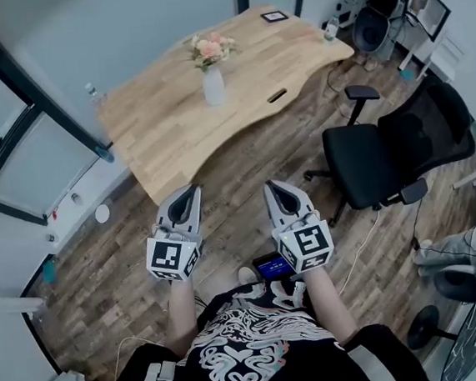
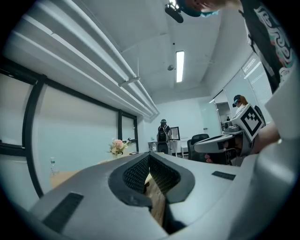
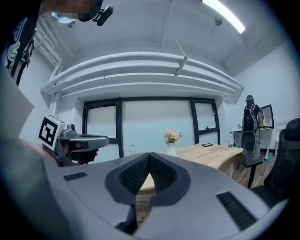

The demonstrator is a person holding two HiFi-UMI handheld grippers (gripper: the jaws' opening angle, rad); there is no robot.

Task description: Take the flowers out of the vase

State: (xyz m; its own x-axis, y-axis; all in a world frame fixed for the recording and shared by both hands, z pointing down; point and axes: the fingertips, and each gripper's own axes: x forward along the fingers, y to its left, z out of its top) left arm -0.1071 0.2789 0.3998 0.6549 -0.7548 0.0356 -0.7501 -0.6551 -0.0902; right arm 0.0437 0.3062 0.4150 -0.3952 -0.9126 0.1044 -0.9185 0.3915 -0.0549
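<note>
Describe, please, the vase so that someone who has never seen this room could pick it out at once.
Find the large light wooden desk beyond the black office chair. Near the middle of its top stands a small white vase holding pink and cream flowers. Nothing else on the desk carries blooms; the dark flat frame lies at the far edge.

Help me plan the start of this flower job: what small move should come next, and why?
Probably walk toward the desk, carrying both grippers nearer the vase. The flowers stand in the white vase on the wooden desk, well ahead of the left gripper and right gripper, which are both shut and empty above the floor.
</note>
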